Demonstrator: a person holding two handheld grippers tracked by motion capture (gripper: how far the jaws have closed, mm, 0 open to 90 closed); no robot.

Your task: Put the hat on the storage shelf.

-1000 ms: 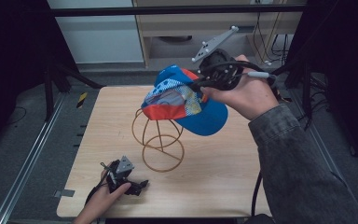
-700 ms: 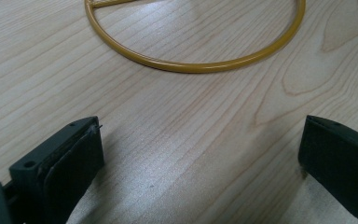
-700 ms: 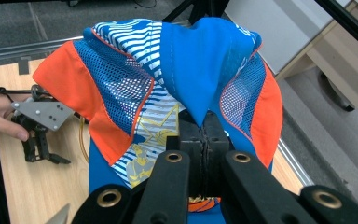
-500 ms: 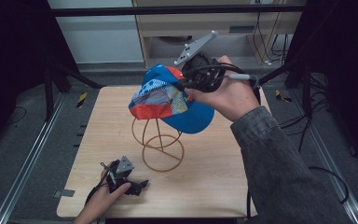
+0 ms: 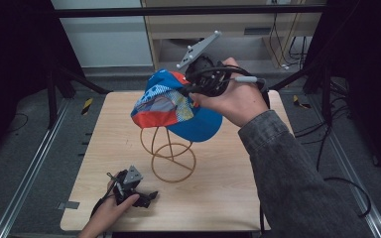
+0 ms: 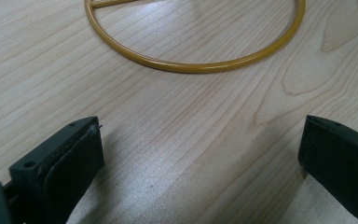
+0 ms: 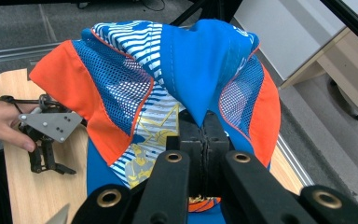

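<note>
The right hand (image 5: 238,99) is reaching forward, raised above the wire stand (image 5: 168,153), its right gripper (image 7: 204,140) pinching the blue-and-orange cap (image 5: 176,106) between closed fingers, the cap hanging over the stand. The left gripper (image 5: 146,197) is resting low on the tabletop (image 5: 228,173), fingers spread apart, near the stand's ring.

Cap (image 7: 186,70): bright blue crown and brim, orange panels at 9 and 3 o'clock, blue mesh over orange, white-and-blue striped sections, yellow line print on pale patch near 6 o'clock.
Wire stand (image 5: 168,153): mustard-gold.
Table (image 5: 228,183): pale wood, visible grain.
Right gripper (image 7: 204,140): black jaws, brass-coloured rivets, grey plate on top.
Left gripper (image 5: 151,195): black, grey plate.
Sleeve (image 5: 297,183): dark grey.
Floor (image 5: 25,144): grey, yellow-black striped tape at 10 o'clock from table.
</note>
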